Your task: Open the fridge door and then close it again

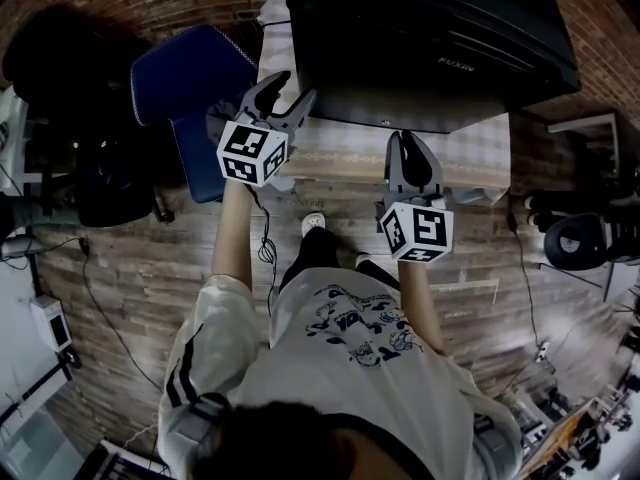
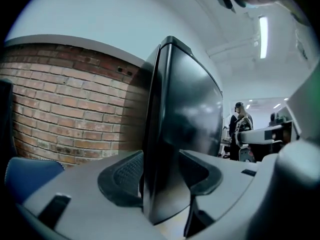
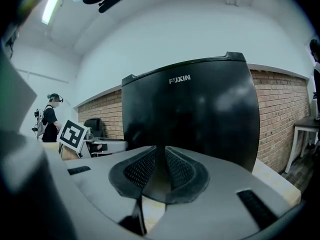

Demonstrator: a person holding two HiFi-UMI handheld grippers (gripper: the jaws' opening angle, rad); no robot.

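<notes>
A black fridge point(image 1: 430, 38) stands on a pale wooden table point(image 1: 340, 153), and its glossy door point(image 3: 200, 114) looks closed flat against the body. My left gripper point(image 1: 295, 88) is at the fridge's front left corner. In the left gripper view the door's upright edge point(image 2: 170, 109) stands between the spread jaws of the left gripper point(image 2: 161, 154), with the pads on either side and not pressing on it. My right gripper point(image 1: 408, 138) hovers just before the door's front, right of centre. The jaws of the right gripper point(image 3: 159, 151) are together, with nothing between them.
A blue chair point(image 1: 195, 78) sits left of the table, with a black chair point(image 1: 60, 78) beyond it. Cables trail over the wooden floor point(image 1: 150, 268). A brick wall point(image 2: 65, 109) runs behind the fridge. A white side table point(image 1: 590, 128) stands at the right. A person point(image 2: 239, 129) stands far off.
</notes>
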